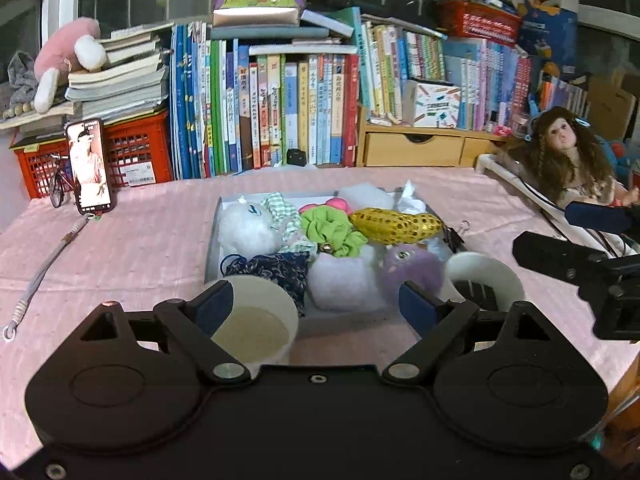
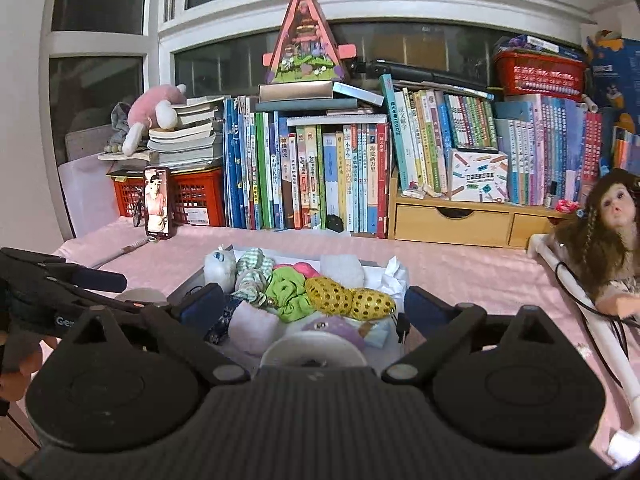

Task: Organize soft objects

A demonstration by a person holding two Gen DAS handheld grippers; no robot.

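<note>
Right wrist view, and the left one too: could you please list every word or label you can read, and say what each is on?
"Ge": white letters on the black housing at the left edge; the rest is cut off.
Book spines: Chinese titles, too blurred to read.
Sticker on the red crate: too small to read.
Label on the patterned box: blurred.

Green scrunchie (image 1: 332, 230), gold-sequin pouch (image 1: 394, 225) w/ black dots, pink tablecloth (image 1: 140, 236).
</note>
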